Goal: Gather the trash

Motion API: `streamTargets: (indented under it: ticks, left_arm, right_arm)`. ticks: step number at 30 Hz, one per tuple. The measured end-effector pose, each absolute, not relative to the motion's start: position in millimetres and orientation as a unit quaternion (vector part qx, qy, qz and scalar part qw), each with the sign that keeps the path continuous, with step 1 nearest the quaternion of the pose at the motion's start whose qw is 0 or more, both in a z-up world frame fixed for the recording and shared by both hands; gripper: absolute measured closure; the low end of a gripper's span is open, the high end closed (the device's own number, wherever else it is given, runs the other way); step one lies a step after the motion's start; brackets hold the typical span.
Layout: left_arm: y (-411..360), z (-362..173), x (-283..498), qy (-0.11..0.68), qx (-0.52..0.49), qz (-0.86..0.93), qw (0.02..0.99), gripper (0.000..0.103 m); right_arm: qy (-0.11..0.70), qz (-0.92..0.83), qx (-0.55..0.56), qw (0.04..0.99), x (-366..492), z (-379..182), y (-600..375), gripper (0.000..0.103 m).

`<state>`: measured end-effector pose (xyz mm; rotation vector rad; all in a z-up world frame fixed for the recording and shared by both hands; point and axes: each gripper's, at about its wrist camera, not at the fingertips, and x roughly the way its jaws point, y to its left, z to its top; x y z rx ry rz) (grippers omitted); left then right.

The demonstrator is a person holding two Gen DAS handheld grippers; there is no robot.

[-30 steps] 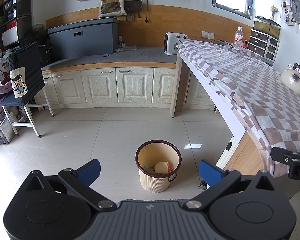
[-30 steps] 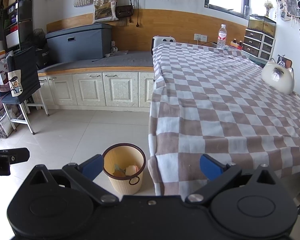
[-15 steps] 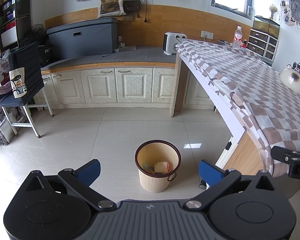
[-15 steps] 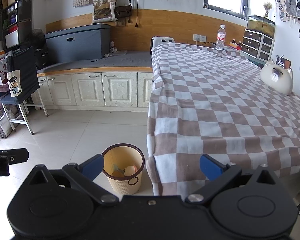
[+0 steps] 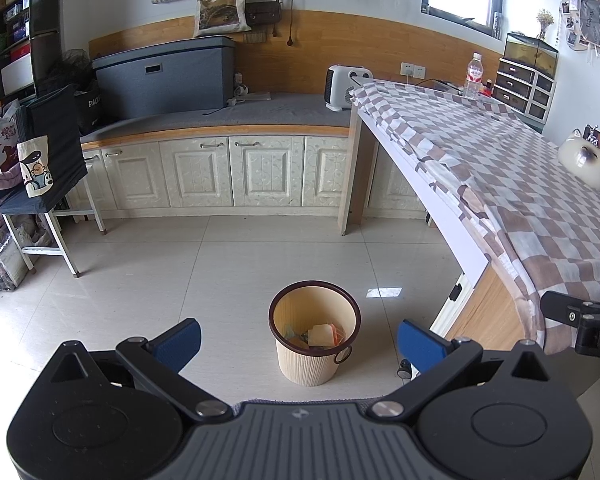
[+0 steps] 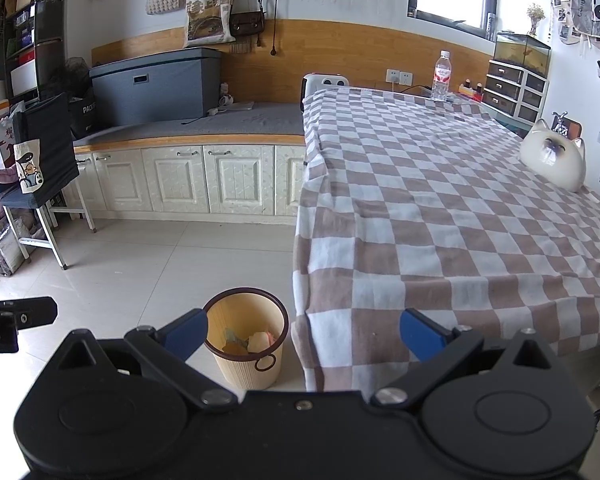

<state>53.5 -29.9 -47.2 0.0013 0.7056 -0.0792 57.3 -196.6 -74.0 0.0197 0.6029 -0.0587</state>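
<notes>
A beige ribbed trash bin (image 5: pixel 314 332) with a dark rim stands on the tiled floor beside the table; it also shows in the right wrist view (image 6: pixel 246 336). Crumpled paper and wrappers (image 5: pixel 320 334) lie inside it. My left gripper (image 5: pixel 298 344) is open and empty, held above and in front of the bin. My right gripper (image 6: pixel 302 334) is open and empty, over the near edge of the checkered tablecloth (image 6: pixel 440 216), with the bin to its lower left.
A cat-shaped white ornament (image 6: pixel 552 156) and a water bottle (image 6: pixel 441 76) stand on the table. White cabinets (image 5: pixel 228 172) with a grey storage box (image 5: pixel 164 76) line the far wall. A stool with bags (image 5: pixel 44 168) stands at the left.
Both views have shifted only slightly; the right gripper has drifted a little left and back. Both grippers stay open and empty.
</notes>
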Motion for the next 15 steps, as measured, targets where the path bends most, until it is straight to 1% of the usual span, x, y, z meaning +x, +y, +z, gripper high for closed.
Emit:
streamTargets:
  ticks: [15]
  left_arm:
    - [-36.6,-45.6,55.7,0.346,-0.001,-0.038,0.938,0.0]
  right_arm:
    - [0.298,-0.03,0.01,0.954,57.0,-72.2,-196.3,0.0]
